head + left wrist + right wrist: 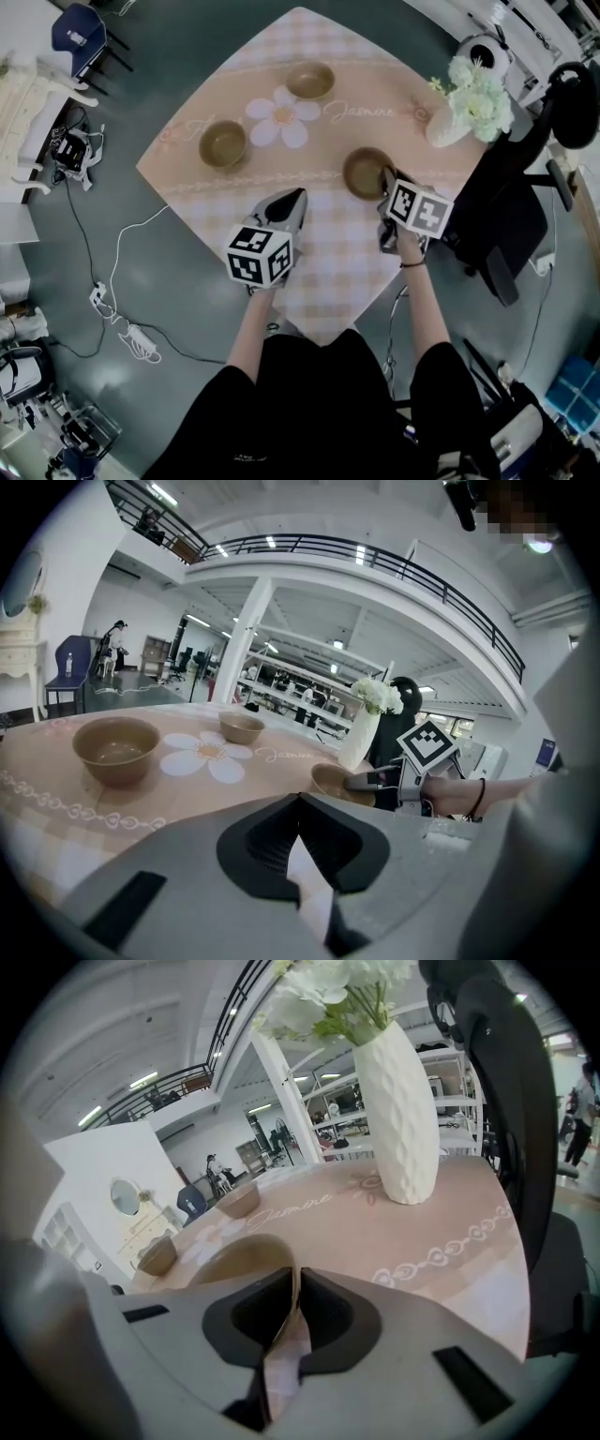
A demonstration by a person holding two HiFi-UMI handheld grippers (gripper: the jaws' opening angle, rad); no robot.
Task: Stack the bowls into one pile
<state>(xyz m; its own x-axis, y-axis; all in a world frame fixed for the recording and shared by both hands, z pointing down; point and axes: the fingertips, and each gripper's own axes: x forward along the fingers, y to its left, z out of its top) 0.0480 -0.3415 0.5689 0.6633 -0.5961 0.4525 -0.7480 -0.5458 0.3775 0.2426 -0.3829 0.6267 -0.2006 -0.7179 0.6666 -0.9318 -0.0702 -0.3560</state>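
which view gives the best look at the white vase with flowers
The right gripper view: the vase stands close and large, body and flowers clear. The head view shows it small from above; the left gripper view, far off.

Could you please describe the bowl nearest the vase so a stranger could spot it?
On the pink checked tablecloth, find the white vase of flowers. The brown bowl nearest it is the only one of three with the right gripper clamped on its rim.
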